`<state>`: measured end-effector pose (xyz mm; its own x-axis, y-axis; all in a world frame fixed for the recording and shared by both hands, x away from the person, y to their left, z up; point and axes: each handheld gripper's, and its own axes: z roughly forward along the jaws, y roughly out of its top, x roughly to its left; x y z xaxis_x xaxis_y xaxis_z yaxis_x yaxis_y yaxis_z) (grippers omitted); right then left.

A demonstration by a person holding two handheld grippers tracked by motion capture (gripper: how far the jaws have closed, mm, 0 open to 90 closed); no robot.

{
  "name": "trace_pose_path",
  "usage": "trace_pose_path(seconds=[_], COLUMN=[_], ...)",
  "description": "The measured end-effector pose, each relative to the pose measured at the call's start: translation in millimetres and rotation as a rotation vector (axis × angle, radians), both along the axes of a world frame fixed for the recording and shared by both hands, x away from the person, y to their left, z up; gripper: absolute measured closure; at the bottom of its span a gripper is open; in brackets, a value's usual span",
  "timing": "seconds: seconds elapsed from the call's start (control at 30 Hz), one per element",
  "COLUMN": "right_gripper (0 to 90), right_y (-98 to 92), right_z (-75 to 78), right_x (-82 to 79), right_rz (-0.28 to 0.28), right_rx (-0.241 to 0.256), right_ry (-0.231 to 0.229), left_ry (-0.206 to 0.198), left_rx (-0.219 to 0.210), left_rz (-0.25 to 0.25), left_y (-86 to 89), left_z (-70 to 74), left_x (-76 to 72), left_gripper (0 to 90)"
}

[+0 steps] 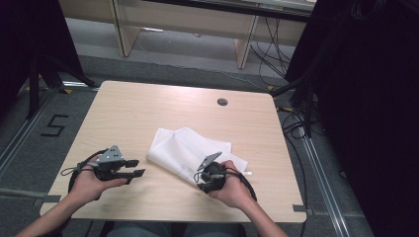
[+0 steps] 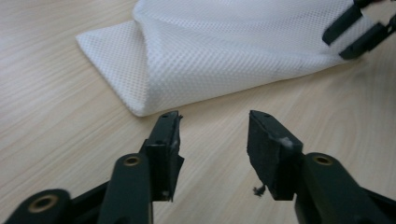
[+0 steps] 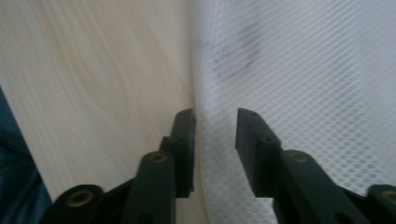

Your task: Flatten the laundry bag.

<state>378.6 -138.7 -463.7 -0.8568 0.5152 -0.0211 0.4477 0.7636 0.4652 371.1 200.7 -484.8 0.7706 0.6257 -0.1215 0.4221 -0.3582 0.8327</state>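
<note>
The right gripper [image 3: 215, 122] hangs jaws apart over the near edge of the white mesh laundry bag [image 1: 190, 150], which lies mid-tabletop [image 1: 148, 106]; it should straddle that hem before pinching. The left gripper [image 2: 214, 128], also agape, waits just beside the bag's left corner. The bag looks flat, seemingly empty.

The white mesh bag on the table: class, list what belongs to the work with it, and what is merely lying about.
In the work:
- white mesh bag, folded on the table
- right tool, open, jaws at the bag's edge
- left tool, open, short of the bag's corner

Lying about:
- round grommet in the table
- cables on the floor
</note>
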Motion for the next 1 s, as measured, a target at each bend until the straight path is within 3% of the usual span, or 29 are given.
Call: trace_pose_path(seconds=[0.03,0.1,0.2,0.23,0.27,0.3,0.47,0.5,0.53,0.6,0.7,0.8,0.87,0.93,0.97,1.0], right_gripper=[64.4,63.5,60.7,58.7,58.7,57.7,53.7,53.7,53.5,53.0,52.6,52.4,54.5,58.3,63.8,70.7], right_y=[-2.9,-11.1,-22.6,-28.3,-28.3,-30.3,-47.4,-47.4,-48.1,-46.9,-41.9,-35.4,-34.2,-31.4,-31.8,-30.7], right_z=[7.0,21.4,32.2,32.5,32.5,31.8,11.3,11.3,8.6,1.0,-6.5,-12.9,-16.1,-19.1,-20.4,-19.2], right_x=[1.0,11.2,28.9,41.7,41.7,46.8,93.9,93.9,98.2,108.0,116.5,122.8,127.2,128.7,130.8,130.8], right_rz=[-0.042,-0.073,-0.161,-0.205,-0.205,-0.237,-0.375,-0.375,-0.381,-0.398,-0.401,-0.387,-0.365,-0.365,-0.346,-0.340], right_rx=[0.026,0.056,0.079,0.063,0.063,0.065,0.033,0.033,0.033,0.036,0.033,-0.003,-0.010,-0.029,-0.010,-0.018], right_ry=[0.001,-0.047,-0.088,-0.092,-0.092,-0.067,-0.035,-0.035,-0.035,-0.032,-0.012,0.004,0.001,0.019,0.009,0.023], left_ry=[-0.005,-0.035,-0.033,-0.045,-0.052,-0.063,-0.046,-0.065,-0.045,-0.057,-0.053,-0.046,-0.064,-0.046,-0.044,-0.042], left_rx=[0.015,0.061,0.101,0.113,0.128,0.112,0.117,0.132,0.111,0.130,0.138,0.107,0.141,0.130,0.113,0.127], left_rz=[-0.009,-0.043,-0.060,-0.063,-0.065,-0.068,-0.083,-0.094,-0.082,-0.107,-0.096,-0.082,-0.103,-0.092,-0.087,-0.090], left_y=[-4.2,-10.6,-19.8,-21.2,-22.1,-25.0,-33.2,-33.8,-37.4,-37.7,-35.8,-35.9,-33.2,-33.9,-34.7,-33.8], left_z=[0.7,1.9,4.6,5.5,7.0,7.7,10.8,10.5,9.2,8.5,7.4,6.2,6.2,4.4,3.0,3.2], left_x=[-1.8,-2.1,-2.0,-1.5,-1.3,-0.7,3.8,5.1,4.1,4.5,3.9,2.9,4.9,3.4,3.7,4.4], left_gripper=[59.1,66.6,72.8,76.2,76.2,77.4,80.1,80.1,80.1,79.6,78.5,77.2,76.4,75.9,75.4,74.4])
